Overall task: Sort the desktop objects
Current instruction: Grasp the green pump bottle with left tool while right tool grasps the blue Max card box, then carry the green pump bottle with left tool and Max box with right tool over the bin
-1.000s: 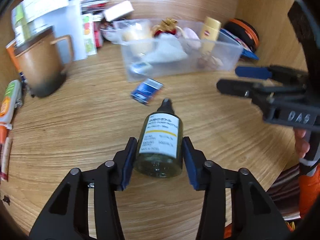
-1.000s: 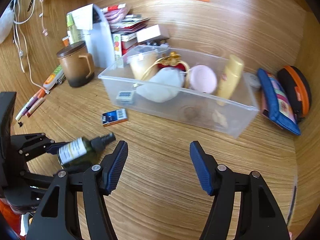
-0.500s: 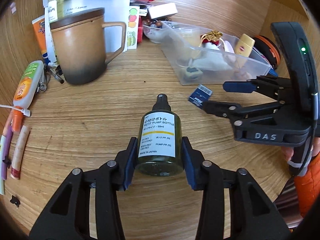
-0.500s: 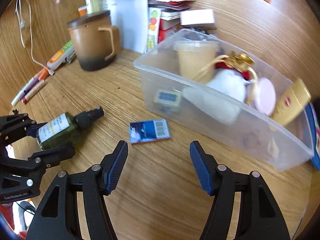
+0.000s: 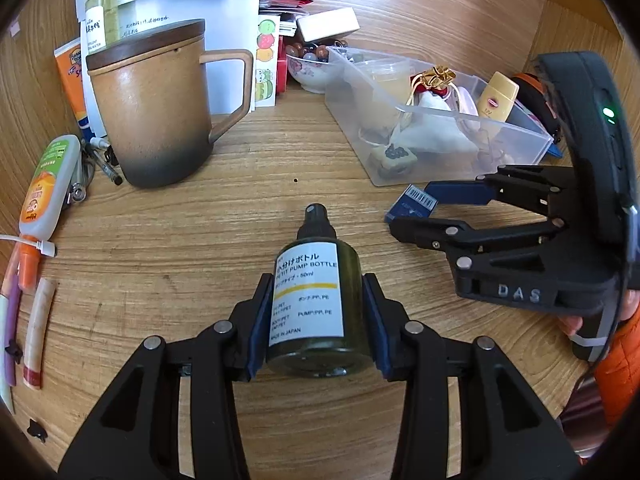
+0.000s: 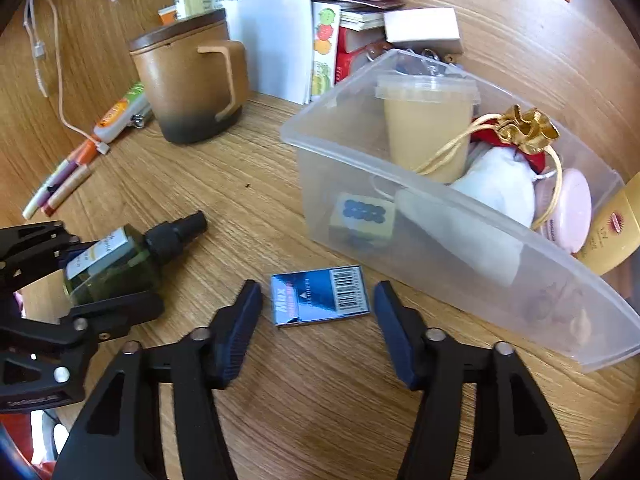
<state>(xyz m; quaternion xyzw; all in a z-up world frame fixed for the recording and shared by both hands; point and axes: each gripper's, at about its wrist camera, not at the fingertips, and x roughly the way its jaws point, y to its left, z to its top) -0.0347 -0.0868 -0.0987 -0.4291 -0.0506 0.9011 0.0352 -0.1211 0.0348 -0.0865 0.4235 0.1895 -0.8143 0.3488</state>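
The left gripper is clamped on the bottle, held low over the desk; it looks smooth and light, best gripped mid-body. The right gripper is spread around the thin, stiff card, lying flat just beside the bin; pinch its long edges.

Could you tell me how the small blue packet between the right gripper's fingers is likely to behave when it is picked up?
The packet lies flat and thin on the desk, so the open right gripper may struggle to get under its edges. Its glossy face looks slippery. It probably weighs little and could skid if nudged.
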